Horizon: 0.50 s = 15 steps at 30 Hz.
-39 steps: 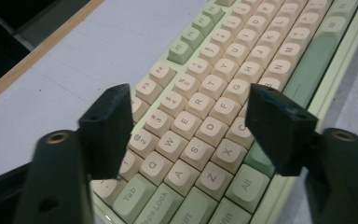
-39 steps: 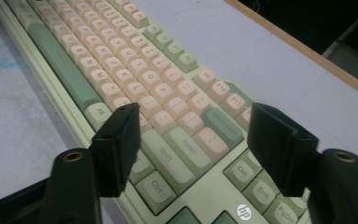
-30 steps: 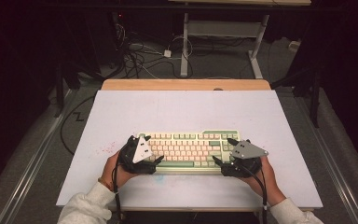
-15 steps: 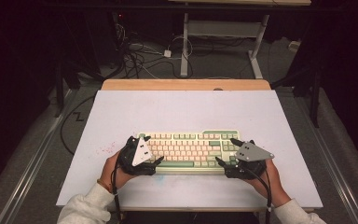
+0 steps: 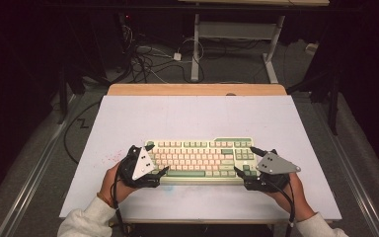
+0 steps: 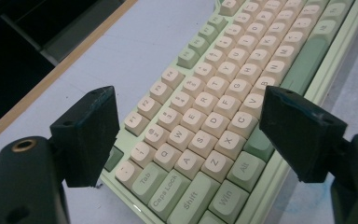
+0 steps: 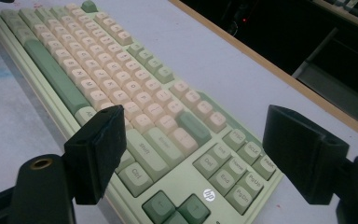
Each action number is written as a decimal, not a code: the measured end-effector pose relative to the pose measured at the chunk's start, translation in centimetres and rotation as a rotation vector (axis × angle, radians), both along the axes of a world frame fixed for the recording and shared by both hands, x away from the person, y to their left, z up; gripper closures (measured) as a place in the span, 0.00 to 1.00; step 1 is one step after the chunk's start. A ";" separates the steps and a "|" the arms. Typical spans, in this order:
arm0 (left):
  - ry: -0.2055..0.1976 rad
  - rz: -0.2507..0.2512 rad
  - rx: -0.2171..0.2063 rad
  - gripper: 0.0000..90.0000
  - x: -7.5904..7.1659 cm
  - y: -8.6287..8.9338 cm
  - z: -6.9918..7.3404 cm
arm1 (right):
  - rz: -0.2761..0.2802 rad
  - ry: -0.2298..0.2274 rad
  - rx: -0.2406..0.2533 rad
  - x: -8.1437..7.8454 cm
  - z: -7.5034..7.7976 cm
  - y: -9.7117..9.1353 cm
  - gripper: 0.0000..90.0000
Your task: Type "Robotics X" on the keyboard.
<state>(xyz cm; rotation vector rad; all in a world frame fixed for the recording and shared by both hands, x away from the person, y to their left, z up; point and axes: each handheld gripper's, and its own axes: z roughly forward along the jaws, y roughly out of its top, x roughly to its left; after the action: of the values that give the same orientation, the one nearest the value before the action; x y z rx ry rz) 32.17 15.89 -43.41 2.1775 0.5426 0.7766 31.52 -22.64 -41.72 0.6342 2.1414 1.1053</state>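
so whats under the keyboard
The keyboard lies flat on the white table. The tabletop shows all around it; whatever sits directly beneath the case is covered and cannot be seen.

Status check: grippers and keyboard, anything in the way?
Left gripper open over keyboard's left end. Right gripper open over its right end. Keyboard flat on table, ungrasped. Nothing in the way.

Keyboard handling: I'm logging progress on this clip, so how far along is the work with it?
Early stage. Done: the left gripper and right gripper are positioned at the two ends of the keyboard, jaws open. In hand: both straddle the ends, as both gripper views show, but neither has closed on it. Left: gripping and moving it; the keyboard lies flat on the table.
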 end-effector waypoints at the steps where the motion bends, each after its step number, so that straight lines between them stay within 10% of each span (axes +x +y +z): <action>1: -0.003 -0.001 -0.001 0.22 -0.1 0.0 0.0 | -0.001 -0.002 0.000 0.0 0.0 -0.1 0.25; 15: -0.015 0.009 -0.029 0.22 -1.2 1.5 0.0 | -0.029 -0.022 0.015 -0.9 0.5 -2.0 0.25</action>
<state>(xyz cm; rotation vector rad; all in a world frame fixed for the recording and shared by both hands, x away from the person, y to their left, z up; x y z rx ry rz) 30.98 17.40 -43.45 2.1427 0.5526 0.7844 30.66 -24.66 -41.20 0.6549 2.1012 1.1088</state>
